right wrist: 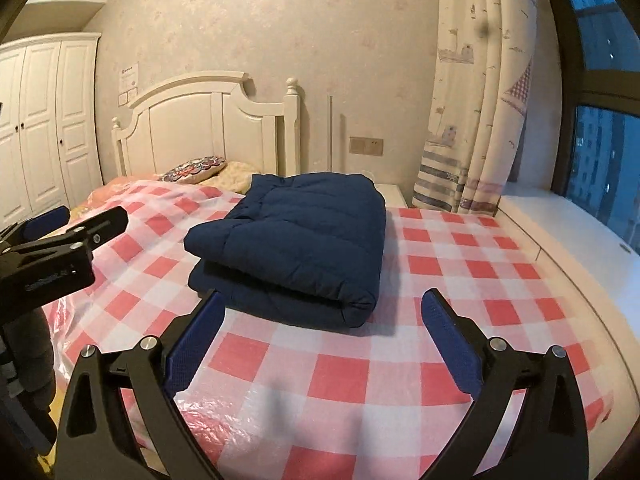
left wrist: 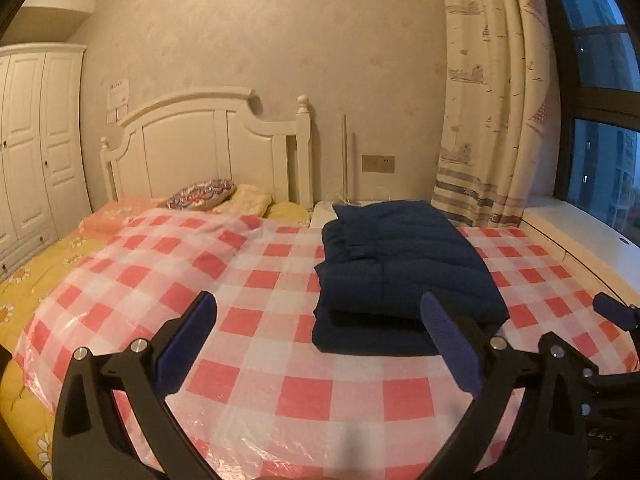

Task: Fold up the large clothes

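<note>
Both claws, left claw (left wrist: 318,316) and right claw (right wrist: 322,312), gape wide and empty near the folded navy jacket (right wrist: 296,236).

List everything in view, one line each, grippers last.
jacket: one, navy, folded, lying on the sheet
sheet: one, red-and-white check, clear plastic, spread over the bed
bedding: yellow with daisies, showing beyond the sheet's left edge
pillows: several, one patterned, others pale yellow and pink, at the headboard
headboard: one, white, against the wall
wardrobe: one, white, far left
curtain: one, cream with boat print, right of the bed
window: dark frame, blue dusk outside, far right
socket plate: one, tan, on the wall
left gripper: black, blue pads, open, empty
right gripper: black, blue pads, open, empty
</note>
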`<action>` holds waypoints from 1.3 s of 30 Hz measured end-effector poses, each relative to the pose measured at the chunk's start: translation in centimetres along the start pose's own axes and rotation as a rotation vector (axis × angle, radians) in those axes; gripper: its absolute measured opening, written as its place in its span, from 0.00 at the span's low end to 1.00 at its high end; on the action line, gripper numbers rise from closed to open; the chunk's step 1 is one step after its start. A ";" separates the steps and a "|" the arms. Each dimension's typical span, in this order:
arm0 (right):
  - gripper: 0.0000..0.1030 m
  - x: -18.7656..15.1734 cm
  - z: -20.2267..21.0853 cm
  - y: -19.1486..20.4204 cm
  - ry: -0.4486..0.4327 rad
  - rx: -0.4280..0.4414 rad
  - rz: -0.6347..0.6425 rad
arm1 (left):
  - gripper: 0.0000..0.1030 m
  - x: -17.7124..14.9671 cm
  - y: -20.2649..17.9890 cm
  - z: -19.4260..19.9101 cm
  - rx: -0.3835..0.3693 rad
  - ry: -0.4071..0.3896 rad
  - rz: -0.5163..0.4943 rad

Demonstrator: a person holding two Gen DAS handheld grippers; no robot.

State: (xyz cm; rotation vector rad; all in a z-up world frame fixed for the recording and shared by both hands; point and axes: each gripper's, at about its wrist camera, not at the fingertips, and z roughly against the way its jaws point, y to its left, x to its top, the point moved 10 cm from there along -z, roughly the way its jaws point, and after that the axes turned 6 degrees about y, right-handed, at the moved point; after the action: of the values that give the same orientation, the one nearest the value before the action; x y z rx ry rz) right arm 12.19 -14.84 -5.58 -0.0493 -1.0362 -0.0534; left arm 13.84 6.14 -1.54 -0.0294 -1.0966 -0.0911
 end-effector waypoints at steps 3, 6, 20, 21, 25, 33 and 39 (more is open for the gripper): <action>0.94 0.3 0.4 0.2 -0.018 -0.005 -0.006 | 0.98 0.1 -0.1 0.4 0.000 -0.009 -0.004; 0.94 0.6 0.5 0.3 -0.029 -0.009 0.002 | 0.98 0.0 -0.2 0.4 -0.001 -0.003 -0.008; 0.94 1.0 1.3 0.6 -0.063 -0.044 0.040 | 0.98 -0.5 -0.4 -0.2 -0.007 0.020 -0.007; 0.94 1.0 1.2 0.7 -0.064 -0.044 0.041 | 0.98 -0.5 -0.5 -0.2 -0.007 0.021 -0.008; 0.94 1.0 1.3 0.8 -0.069 -0.052 0.048 | 0.98 -0.6 -0.5 -0.2 -0.008 0.022 -0.007; 0.94 0.9 1.2 1.0 -0.068 -0.054 0.051 | 0.98 -0.8 -0.4 -0.3 -0.007 0.026 -0.007; 0.94 0.8 1.0 1.0 -0.063 -0.056 0.055 | 0.98 -0.9 -0.3 -0.3 -0.008 0.026 -0.007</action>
State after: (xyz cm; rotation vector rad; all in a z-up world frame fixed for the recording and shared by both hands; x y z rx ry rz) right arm 11.79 -13.74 -4.40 -0.1309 -1.0959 -0.0315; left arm 13.63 5.87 -2.48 -0.0320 -1.0706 -0.1018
